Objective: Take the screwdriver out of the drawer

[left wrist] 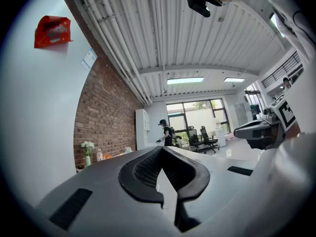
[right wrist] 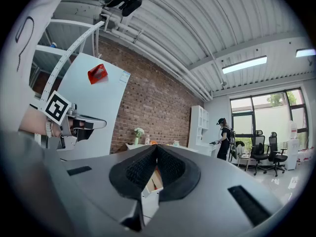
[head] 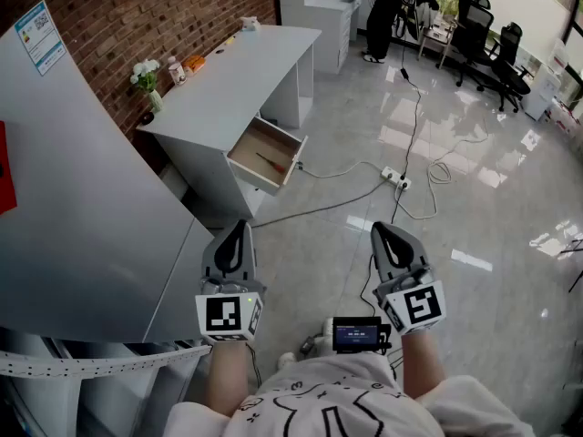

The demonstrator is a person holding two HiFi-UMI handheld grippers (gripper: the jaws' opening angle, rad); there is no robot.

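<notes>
1. Left gripper view: the left gripper has its jaws shut tip to tip. Nothing sits between them, and they point level into the room.
2. Right gripper view: the right gripper is the same, with its jaws closed at the tips and holding nothing.
3. Head view: both grippers are held side by side close to the person's body, a gap apart, above the glossy tiled floor. Each has its marker cube at the near end and its jaws pointing away.
4. The screwdriver lies slantwise on the wooden bottom of the open drawer. It has a reddish handle. It is well beyond both pairs of jaws, farther off than the left gripper's tips and slightly to their right, and neither gripper touches it.
5. The drawer is pulled out of a white counter that runs along the brick wall.
6. A vase of white flowers stands on the counter's near left part. An orange thing and a few small items lie farther along by the wall.
7. A power strip lies on the floor to the right of the drawer, with cables trailing from it.
8. At the far end a person stands at a white shelf unit. Black office chairs are grouped at the far right.
9. A pale grey panel fills the near left.
</notes>
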